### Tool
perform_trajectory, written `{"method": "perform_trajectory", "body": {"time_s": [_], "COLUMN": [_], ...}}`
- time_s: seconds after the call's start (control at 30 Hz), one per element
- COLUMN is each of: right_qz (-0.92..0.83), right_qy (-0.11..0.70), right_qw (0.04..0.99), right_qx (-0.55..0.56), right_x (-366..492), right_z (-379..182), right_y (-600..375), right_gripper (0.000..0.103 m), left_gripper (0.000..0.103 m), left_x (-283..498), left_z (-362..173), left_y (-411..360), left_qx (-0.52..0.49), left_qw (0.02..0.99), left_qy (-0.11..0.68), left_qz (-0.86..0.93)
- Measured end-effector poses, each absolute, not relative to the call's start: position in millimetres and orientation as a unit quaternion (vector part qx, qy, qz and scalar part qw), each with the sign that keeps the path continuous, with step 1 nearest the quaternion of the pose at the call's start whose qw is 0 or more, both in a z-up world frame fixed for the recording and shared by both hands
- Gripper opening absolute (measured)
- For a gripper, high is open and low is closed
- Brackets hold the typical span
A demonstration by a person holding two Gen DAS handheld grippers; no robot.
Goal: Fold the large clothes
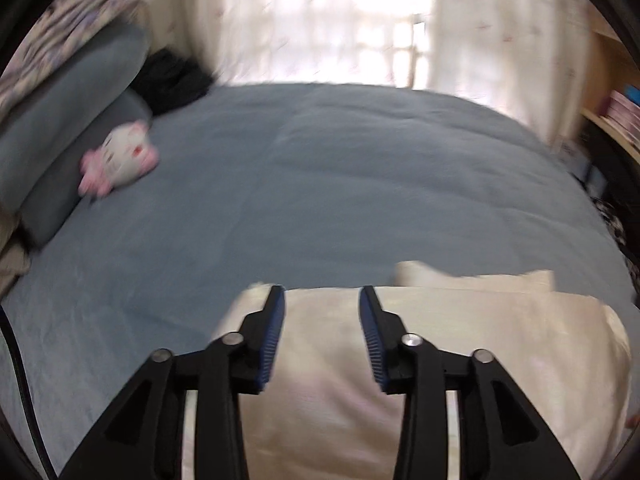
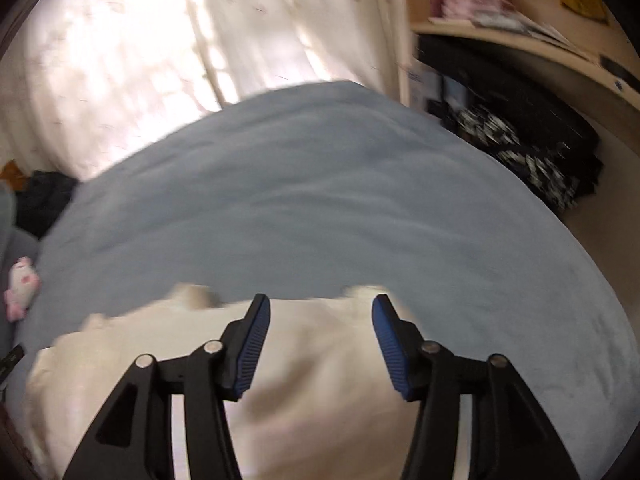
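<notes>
The cream satin garment [image 1: 320,380] lies folded at the near edge of the grey-blue bed [image 1: 320,168], so the left tool [image 1: 322,300] and right tool [image 2: 320,308] hang above it with jaws apart, gripping nothing.

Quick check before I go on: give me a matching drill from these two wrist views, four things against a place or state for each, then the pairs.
Things:
1. cream garment
2. plush toy
3. left gripper
4. black clothing

Places or states:
A. leaning on the grey pillows
B. open, nothing between its jaws
C. heaped at the bed's far corner by the curtain
D. spread on the blue bedcover, at its near edge

Pairs: 1-D, 2-A, 3-B, 4-C
</notes>
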State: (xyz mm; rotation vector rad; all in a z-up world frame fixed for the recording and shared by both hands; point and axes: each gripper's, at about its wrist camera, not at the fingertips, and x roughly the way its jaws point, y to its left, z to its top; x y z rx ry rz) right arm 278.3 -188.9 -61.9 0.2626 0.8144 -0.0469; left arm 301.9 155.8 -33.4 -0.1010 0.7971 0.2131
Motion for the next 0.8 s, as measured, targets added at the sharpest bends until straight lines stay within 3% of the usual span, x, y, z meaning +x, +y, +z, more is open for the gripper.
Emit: {"method": "perform_trajectory", "body": {"time_s": [0.17,0.33,0.8], "right_qz": [0.035,0.017,0.010], "right_qy": [0.394,0.418,0.409], "right_qw": [0.912,0.907,0.911], "right_qx": [0.107,0.052,0.048], "right_x": [282.3,298.7,313.0], "right_z": [-66.7,-109.6,-161.7], "right_y": [-116.1,-74.5,-64.6], "right_gripper": [0.055,0.055,0.069], "left_gripper": [0.046,0.046,0.050], "left_x": [302.1,317.3,347.5], "left_z": [-44.5,-84.1,-137.9], "left_y": [99.8,64.8,75.5], "left_qx": [-0.042,-0.034,-0.045], "left_qw": [0.919,0.913,0.905], "left_qy": [0.385,0.400,0.405], "left_qz": [0.072,0.071,0.125]}}
